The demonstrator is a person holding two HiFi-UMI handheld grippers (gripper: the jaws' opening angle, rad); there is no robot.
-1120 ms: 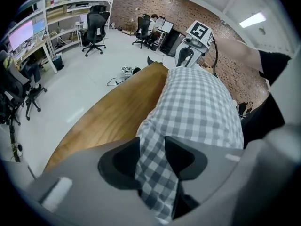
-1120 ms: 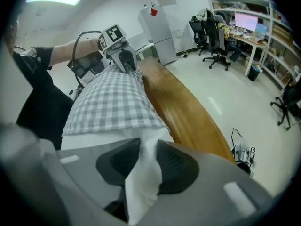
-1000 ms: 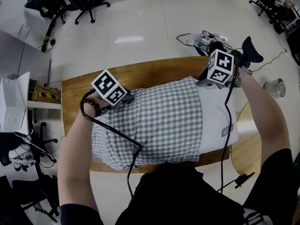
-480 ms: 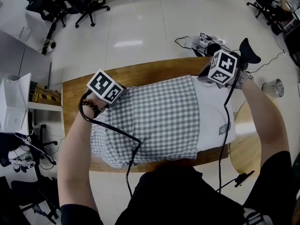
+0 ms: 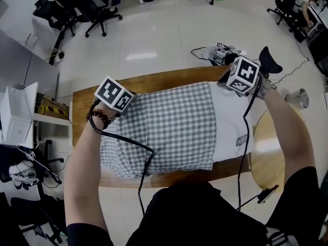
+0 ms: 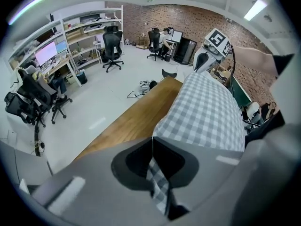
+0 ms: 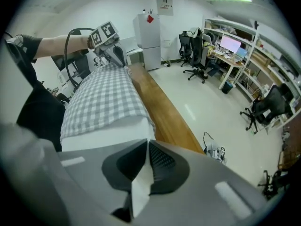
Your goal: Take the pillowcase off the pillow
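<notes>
left gripper [image 6: 152, 145] pinches pillowcase [image 5: 169, 127], right gripper [image 7: 146, 147] pinches pillow [image 5: 233, 122] corner; we pull them apart steadily, level with table [image 5: 169, 81].

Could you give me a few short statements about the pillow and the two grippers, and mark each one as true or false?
1. The left gripper is shut on the checked pillowcase. True.
2. The right gripper is open and empty. False: it is shut on a corner of the white pillow.
3. The pillowcase is fully off the pillow. False: it covers most of it; only one end shows bare.
4. The pillow lies on a wooden table. True.
</notes>
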